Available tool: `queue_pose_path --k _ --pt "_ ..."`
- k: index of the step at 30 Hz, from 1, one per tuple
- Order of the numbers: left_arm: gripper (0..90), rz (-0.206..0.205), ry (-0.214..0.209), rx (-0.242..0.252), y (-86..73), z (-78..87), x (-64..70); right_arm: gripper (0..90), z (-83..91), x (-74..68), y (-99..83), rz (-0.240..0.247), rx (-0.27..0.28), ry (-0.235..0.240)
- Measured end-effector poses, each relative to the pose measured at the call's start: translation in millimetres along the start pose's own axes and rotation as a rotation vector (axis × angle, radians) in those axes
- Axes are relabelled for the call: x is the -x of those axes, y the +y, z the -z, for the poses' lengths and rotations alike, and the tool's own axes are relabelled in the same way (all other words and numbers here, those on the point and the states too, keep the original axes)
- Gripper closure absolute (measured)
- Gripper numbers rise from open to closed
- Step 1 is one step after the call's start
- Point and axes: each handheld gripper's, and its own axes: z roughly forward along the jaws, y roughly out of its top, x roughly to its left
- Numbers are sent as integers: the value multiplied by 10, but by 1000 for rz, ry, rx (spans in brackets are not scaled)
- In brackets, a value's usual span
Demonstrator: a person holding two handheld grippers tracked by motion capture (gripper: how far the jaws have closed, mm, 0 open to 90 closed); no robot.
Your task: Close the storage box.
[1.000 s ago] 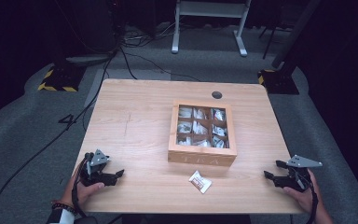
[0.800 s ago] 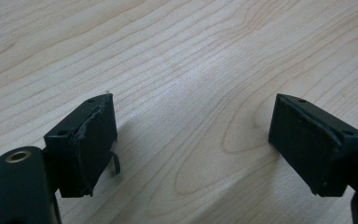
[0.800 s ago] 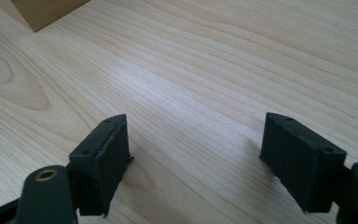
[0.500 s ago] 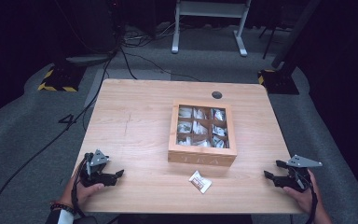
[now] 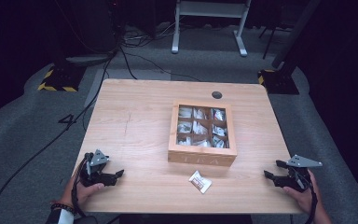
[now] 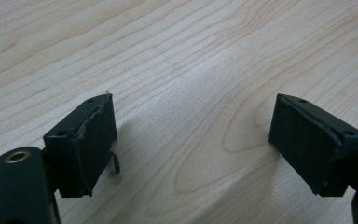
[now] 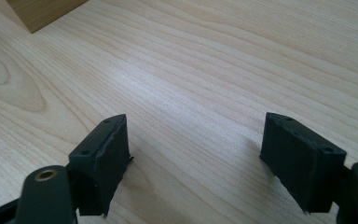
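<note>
Evidently nothing is grasped yet: both grippers, left [image 5: 113,176] and right [image 5: 271,176], rest wide-fingered at the bench's near corners; the tea packet [image 5: 200,181] by the near edge must be reached next.

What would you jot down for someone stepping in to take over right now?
Left gripper: jaws open, empty, low at the table's near left corner.
Right gripper: jaws open, empty, at the near right edge.
Tea box: centre-right, clear lid shut, sachets in its compartments.
Loose tea sachet: lies on the wood just in front of the box.
Done: nothing gripped yet.
Left: probably pick up the sachet and deal with the box.
</note>
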Motion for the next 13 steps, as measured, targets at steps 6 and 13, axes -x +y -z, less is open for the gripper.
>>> queue_pose_path --k 6,13 --pt "152 -2 -2 0 2 -2 -3 234 0 0 0 0 0 0" --pt "147 1 1 1 11 -14 -7 234 1 0 0 -1 0 0"
